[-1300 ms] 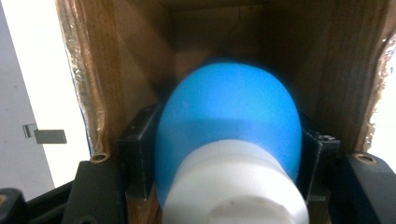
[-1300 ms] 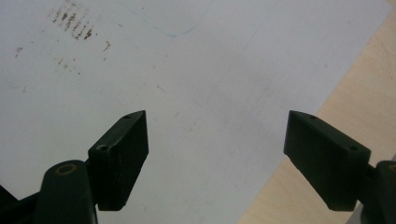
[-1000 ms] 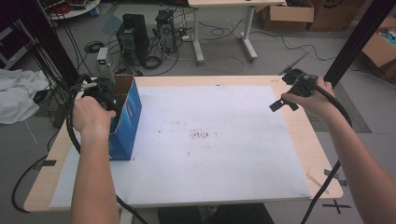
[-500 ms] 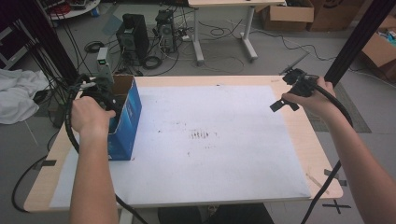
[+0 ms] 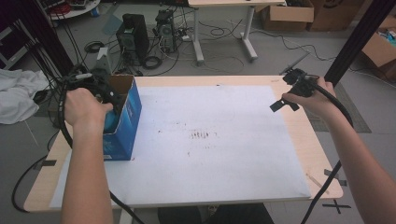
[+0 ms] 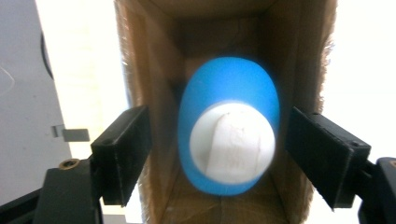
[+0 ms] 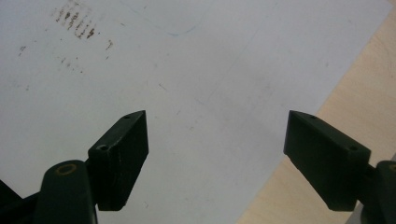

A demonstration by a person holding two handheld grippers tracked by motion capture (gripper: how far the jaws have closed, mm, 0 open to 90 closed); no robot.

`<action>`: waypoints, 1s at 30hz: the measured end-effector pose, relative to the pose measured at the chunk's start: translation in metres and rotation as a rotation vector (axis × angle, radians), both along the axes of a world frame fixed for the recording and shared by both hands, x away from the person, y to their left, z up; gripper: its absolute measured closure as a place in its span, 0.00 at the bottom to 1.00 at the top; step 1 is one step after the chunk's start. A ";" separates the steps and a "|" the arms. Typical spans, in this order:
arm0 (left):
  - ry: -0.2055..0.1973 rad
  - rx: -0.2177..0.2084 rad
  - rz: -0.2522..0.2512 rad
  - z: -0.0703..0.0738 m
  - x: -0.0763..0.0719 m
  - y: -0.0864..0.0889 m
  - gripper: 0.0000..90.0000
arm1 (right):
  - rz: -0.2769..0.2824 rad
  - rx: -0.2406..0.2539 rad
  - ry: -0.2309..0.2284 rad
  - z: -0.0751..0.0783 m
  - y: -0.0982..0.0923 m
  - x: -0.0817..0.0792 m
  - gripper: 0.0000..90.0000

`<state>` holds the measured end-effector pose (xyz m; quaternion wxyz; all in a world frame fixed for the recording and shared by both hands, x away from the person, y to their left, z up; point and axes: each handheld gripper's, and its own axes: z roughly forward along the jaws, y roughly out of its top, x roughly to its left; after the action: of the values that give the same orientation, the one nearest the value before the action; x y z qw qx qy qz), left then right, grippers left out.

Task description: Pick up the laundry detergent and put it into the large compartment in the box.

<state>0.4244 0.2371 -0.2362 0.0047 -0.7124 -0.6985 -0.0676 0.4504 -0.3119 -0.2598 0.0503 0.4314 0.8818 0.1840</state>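
A blue cardboard box (image 5: 125, 122) stands open-topped at the table's left edge. Inside it (image 6: 154, 56) is a blue bottle (image 6: 229, 88) with a white cap (image 6: 231, 144), seen from above. My left gripper (image 5: 111, 103) points down into the box. In the left gripper view its jaws (image 6: 222, 128) flank the bottle with a gap on each side. They have just been opening and do not press on it. My right gripper (image 5: 283, 105) hovers over the right side of the white sheet (image 5: 210, 140), open (image 7: 217, 126) with nothing between its jaws.
The white sheet covers most of the wooden table (image 5: 322, 158), with dark smudges (image 5: 201, 135) near its middle. Beyond the far edge are computer towers (image 5: 133, 32), floor cables and another desk. A black post (image 5: 355, 42) rises at the right. White cloth (image 5: 18, 98) lies at the left.
The left hand has lifted slightly above the box. The right hand and its gripper have kept still.
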 end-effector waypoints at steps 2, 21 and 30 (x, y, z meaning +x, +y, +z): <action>-0.010 -0.002 -0.017 0.007 -0.001 -0.003 0.25 | 0.004 -0.001 -0.001 0.000 0.000 0.000 0.24; -0.144 -0.138 -0.307 0.042 -0.020 -0.076 0.18 | 0.009 -0.002 0.005 0.001 0.005 -0.001 0.24; -0.187 -0.180 -0.481 0.044 -0.028 -0.129 0.18 | 0.016 0.000 0.000 0.004 0.007 0.001 0.24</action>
<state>0.3961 0.1080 -0.1917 -0.1393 -0.8460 -0.5099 -0.0696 0.4511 -0.3049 -0.2555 0.0487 0.4242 0.8853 0.1842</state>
